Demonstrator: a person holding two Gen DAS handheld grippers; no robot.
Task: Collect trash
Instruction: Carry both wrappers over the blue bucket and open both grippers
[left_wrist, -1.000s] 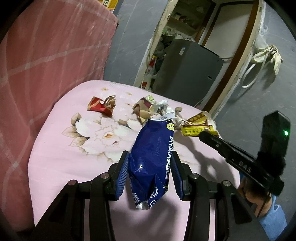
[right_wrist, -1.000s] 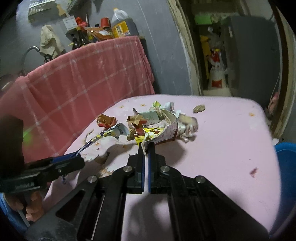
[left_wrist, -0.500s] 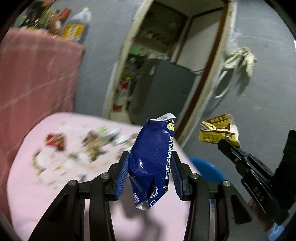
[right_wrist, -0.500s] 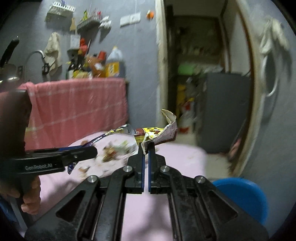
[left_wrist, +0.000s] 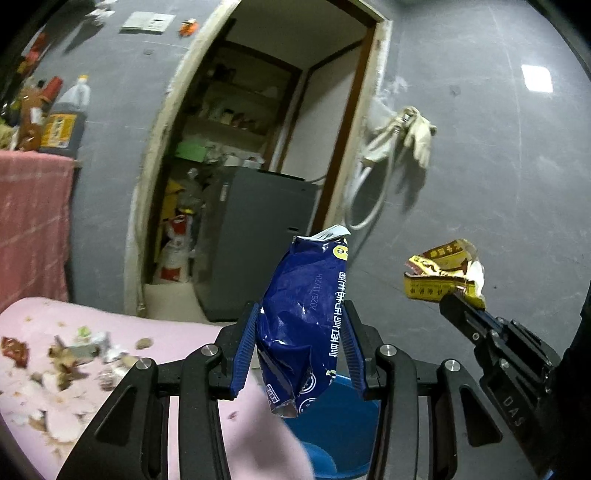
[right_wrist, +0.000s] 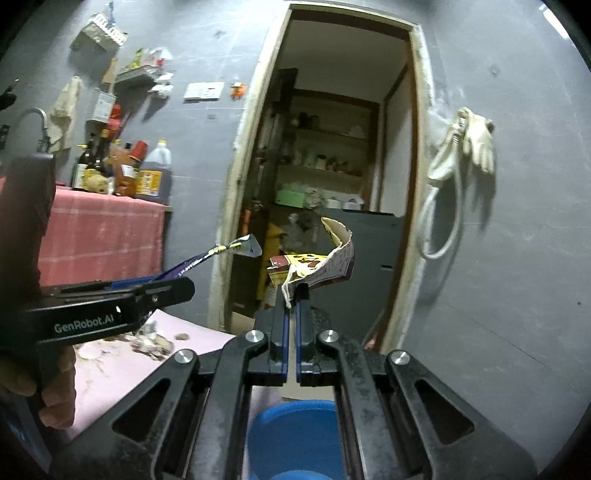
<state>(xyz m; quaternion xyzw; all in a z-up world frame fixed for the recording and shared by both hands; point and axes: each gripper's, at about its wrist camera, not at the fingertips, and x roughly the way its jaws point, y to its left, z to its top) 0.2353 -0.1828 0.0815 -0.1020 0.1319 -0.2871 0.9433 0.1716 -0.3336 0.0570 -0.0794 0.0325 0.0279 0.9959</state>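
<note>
Gripping a crumpled blue snack bag (left_wrist: 306, 325) between its pads, the left claw (left_wrist: 299, 347) hangs above a blue bin (left_wrist: 332, 435) just beside the pink tabletop (left_wrist: 110, 325). To its right, the right claw (right_wrist: 291, 299) is clenched on a torn yellow wrapper (right_wrist: 314, 269). More scraps (left_wrist: 70, 358) litter the tabletop's far left.

A dark grey wall (right_wrist: 517, 258) filled most of the room, broken by an open doorway with a pale, worn frame (right_wrist: 236, 184). Through it stood a grey cabinet (left_wrist: 255, 240) and cluttered shelves (right_wrist: 325, 147). A white hose and pale gloves (right_wrist: 476, 144) hung on the wall just right of the doorway. At the left, a counter draped in pink checked cloth (right_wrist: 99, 232) carried bottles and a large jug (right_wrist: 155, 177), with a wall shelf (right_wrist: 136, 75) above.
</note>
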